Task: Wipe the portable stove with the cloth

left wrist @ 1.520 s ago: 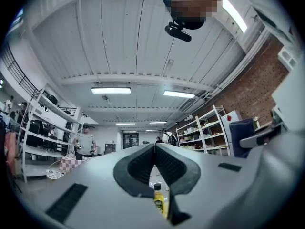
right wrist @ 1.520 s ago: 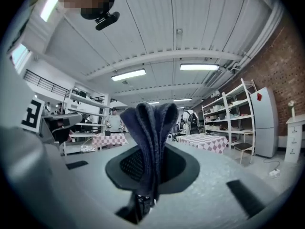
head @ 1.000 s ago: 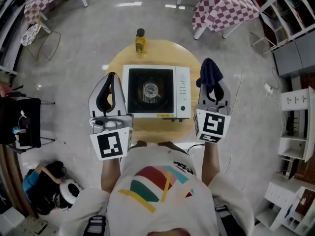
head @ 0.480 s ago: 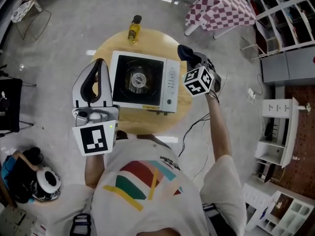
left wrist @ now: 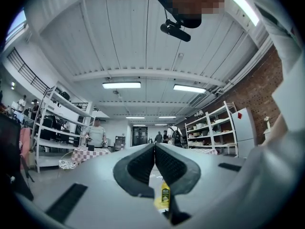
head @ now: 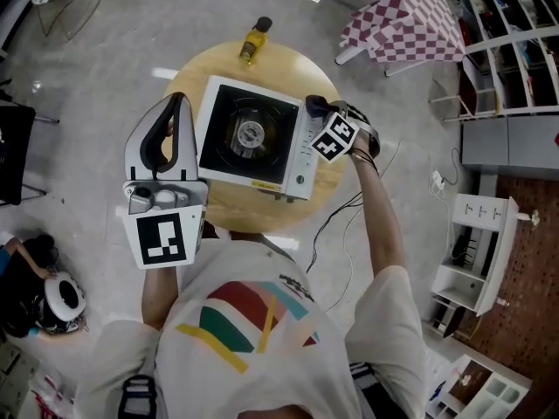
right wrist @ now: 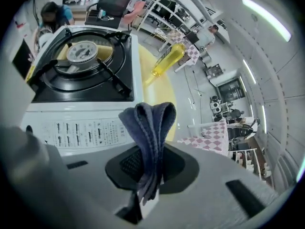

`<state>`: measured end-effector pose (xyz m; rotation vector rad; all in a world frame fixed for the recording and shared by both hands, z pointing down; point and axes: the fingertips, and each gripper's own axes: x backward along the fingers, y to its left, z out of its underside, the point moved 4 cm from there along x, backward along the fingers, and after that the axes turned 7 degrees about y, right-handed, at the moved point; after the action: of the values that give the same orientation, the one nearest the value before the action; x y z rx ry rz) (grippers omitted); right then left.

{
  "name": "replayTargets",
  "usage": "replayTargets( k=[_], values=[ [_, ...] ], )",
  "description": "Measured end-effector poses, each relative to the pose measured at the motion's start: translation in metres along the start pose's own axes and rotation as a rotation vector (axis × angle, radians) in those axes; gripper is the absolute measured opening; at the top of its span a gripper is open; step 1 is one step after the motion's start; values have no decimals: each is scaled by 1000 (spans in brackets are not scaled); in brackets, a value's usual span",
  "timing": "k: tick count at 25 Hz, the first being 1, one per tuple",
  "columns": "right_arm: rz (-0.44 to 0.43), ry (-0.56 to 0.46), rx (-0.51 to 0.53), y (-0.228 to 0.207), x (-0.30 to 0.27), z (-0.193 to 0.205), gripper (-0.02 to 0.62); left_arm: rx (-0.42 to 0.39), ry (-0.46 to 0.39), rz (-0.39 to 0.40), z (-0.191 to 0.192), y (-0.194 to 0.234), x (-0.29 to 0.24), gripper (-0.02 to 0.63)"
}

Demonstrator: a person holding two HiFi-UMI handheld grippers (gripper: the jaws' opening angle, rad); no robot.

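The stove sits mid-tabletop in front of you, with 1 bottle behind it at the far edge. Your left gripper is beside the stove's left side. Your right gripper is at its right end, with the cloth between its fingers, by the control strip.

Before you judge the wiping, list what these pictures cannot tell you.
- Whether the cloth touches the stove: in the head view the right gripper covers the contact point.
- Print on the control panel: too small and blurred in the right gripper view.
- Label of the bottle: tiny in the head view, partly behind the left gripper in the left gripper view.
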<state>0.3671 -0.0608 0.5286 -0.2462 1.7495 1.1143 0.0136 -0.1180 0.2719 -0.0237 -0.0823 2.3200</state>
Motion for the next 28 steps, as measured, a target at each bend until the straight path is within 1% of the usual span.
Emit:
replayTargets(
  k=[5, 9, 13, 19, 28],
  values=[
    [-3, -14, 25, 7, 0, -6, 32, 1, 13, -10, 4, 5, 1, 6],
    [-33, -19, 29, 11, 0, -12, 32, 4, 24, -7, 6, 4, 0, 6],
    [-30, -14, 50, 18, 1, -11, 32, 1, 29, 3, 7, 1, 2, 6],
    [-47, -19, 83, 31, 10, -10, 32, 6, 37, 19, 8, -1, 3, 6],
    [-86, -46, 77, 62, 33, -2, 32, 1, 44, 48, 10, -6, 2, 6]
  ],
)
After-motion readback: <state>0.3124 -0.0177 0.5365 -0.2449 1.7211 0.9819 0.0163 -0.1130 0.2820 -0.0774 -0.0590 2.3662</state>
